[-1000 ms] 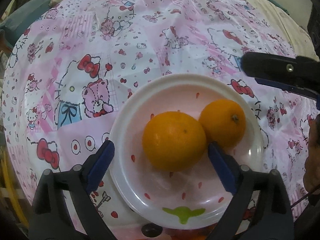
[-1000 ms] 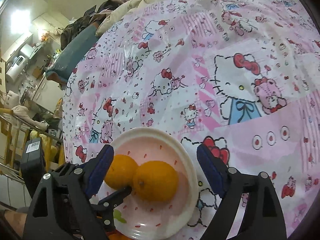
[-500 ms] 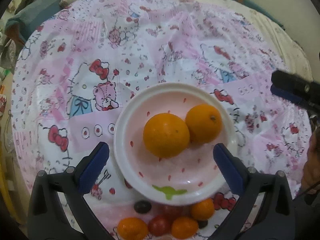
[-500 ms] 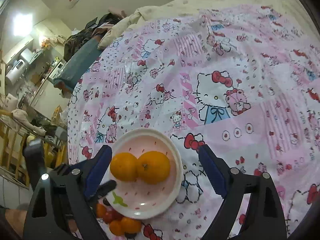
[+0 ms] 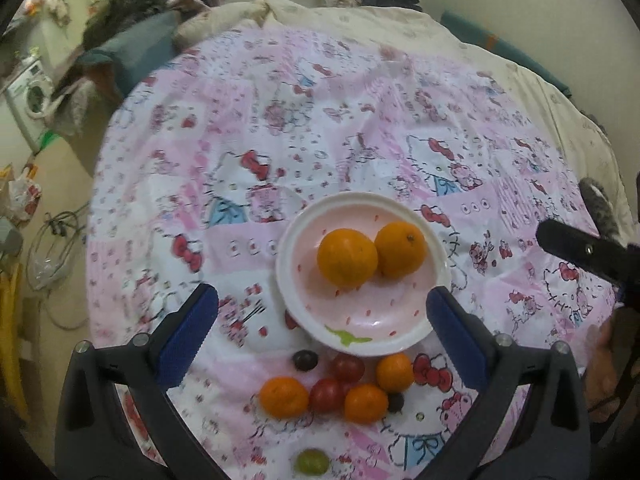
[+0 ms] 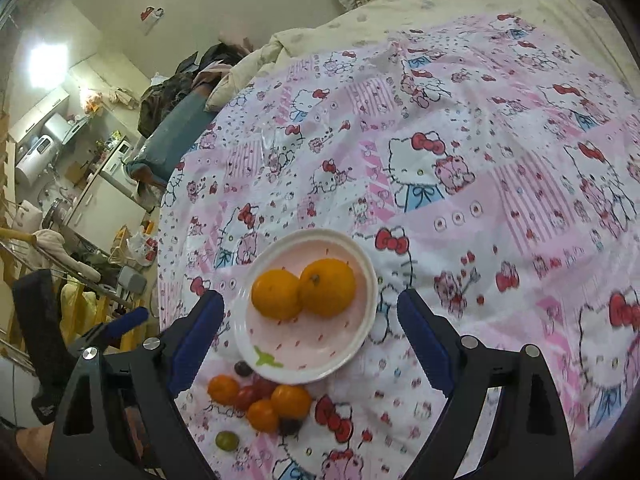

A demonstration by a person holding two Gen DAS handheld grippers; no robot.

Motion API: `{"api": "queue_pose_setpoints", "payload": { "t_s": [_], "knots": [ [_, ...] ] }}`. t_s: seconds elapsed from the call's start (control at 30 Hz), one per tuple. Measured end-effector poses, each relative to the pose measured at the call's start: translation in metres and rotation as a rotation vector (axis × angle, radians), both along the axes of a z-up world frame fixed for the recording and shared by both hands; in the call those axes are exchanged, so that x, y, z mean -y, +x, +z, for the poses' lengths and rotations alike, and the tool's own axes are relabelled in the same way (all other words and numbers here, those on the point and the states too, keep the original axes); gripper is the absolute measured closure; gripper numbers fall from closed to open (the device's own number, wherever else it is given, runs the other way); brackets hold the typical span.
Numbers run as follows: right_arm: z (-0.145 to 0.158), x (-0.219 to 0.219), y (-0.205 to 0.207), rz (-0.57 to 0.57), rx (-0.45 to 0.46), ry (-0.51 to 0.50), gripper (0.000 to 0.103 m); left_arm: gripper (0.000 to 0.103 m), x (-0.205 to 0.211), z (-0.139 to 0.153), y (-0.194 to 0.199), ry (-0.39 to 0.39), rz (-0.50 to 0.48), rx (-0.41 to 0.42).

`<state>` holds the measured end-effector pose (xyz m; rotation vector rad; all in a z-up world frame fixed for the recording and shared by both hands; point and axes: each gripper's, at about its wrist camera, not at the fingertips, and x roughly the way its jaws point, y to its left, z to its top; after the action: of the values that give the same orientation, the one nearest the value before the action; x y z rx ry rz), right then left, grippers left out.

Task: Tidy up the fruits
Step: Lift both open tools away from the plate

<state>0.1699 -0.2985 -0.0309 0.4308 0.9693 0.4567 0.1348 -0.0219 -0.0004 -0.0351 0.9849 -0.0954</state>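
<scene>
While both grippers stand with their blue pads wide apart and hold nothing, the fruits lie on a round tabletop (image 5: 360,92) covered by a pink cartoon-cat cloth.

In the left wrist view, the left gripper (image 5: 322,320) is released, and the white plate (image 5: 292,288) sits just ahead, between the tips of its two fingers. Two big oranges lie on the plate and touch each other: the left orange (image 5: 347,257) and the right orange (image 5: 401,249). Nearer than the fingertips, just beside the plate's near rim, lies a small heap on the cloth: three small orange fruits, of which one (image 5: 284,397) is most to the left, with two red tomatoes (image 5: 327,395) and two dark grapes (image 5: 305,360) among them. A green grape (image 5: 312,462) lies apart, still closer to the camera. At the right edge a black finger of the other gripper shows, too partly to judge from here.

In the right wrist view, the right gripper (image 6: 310,338) is also released. The same plate (image 6: 362,340) lies between its fingers, slightly ahead, and the heap of small fruits (image 6: 260,398) is below the plate, near the left finger (image 6: 196,338). A bed with a cream blanket (image 6: 440,0) lies far beyond the tabletop.
</scene>
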Motion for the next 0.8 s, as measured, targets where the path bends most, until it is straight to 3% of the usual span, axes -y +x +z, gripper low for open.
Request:
{"api": "queue_pose_setpoints", "payload": {
  "t_s": [0.17,0.37,0.67,0.8],
  "knots": [
    [0.002,-0.004,-0.026,0.041,0.023,-0.047,0.012,0.001,-0.011,0.009,-0.027,-0.031,0.004,-0.004],
    [-0.007,-0.006,-0.047,0.040,-0.003,-0.014,0.012,0.001,-0.022,0.010,-0.054,-0.022,0.025,0.031],
    [-0.025,-0.021,-0.054,0.079,-0.026,-0.013,0.012,0.001,-0.046,-0.009,-0.051,-0.069,0.119,-0.013],
    [-0.033,-0.025,-0.051,0.086,-0.060,0.000,0.012,0.001,-0.043,-0.018,-0.049,-0.033,0.126,-0.041]
  ]
}}
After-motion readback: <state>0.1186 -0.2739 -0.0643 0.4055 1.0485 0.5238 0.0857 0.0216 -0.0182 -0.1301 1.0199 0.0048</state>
